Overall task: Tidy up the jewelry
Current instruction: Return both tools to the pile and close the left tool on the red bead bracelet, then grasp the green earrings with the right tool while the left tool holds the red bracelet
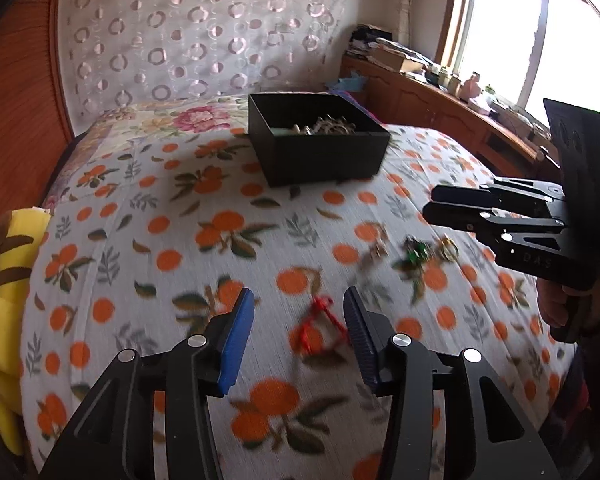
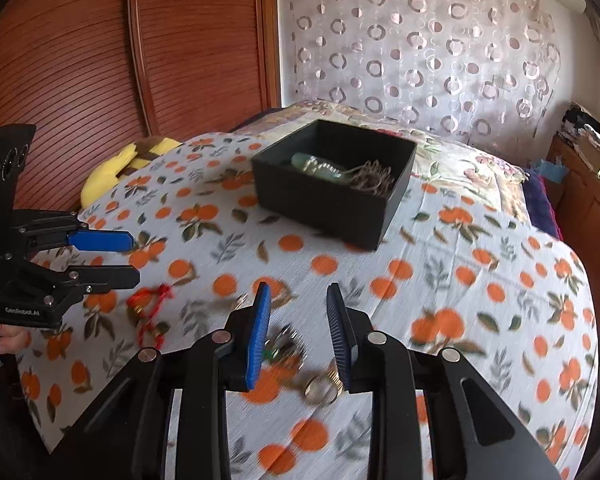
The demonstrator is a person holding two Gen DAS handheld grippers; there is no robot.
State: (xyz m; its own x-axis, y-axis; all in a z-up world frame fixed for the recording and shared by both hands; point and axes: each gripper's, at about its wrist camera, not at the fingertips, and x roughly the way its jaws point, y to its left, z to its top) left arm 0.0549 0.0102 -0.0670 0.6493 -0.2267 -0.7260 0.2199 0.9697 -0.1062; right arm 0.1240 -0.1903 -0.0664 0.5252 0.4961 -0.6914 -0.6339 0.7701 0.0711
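Note:
A black open box [image 1: 320,140] [image 2: 332,180] stands on the bed with a pale green bangle [image 2: 316,166] and metal chains [image 2: 374,180] inside. My left gripper [image 1: 298,308] is open, its jaws either side of a red cord bracelet [image 1: 320,324] [image 2: 150,312] on the bedspread. My right gripper [image 2: 298,300] [image 1: 430,206] is open and empty above a green-stoned piece [image 2: 278,350] [image 1: 416,250] and a gold ring [image 2: 320,388] [image 1: 448,248]. Another small piece [image 1: 374,250] lies beside them.
The bedspread [image 1: 220,240] has an orange-fruit print. A yellow plush toy [image 1: 8,280] [image 2: 112,168] lies at the bed's left edge. A wooden cabinet with clutter [image 1: 440,96] runs along the right under the window. A patterned curtain [image 2: 420,48] hangs behind.

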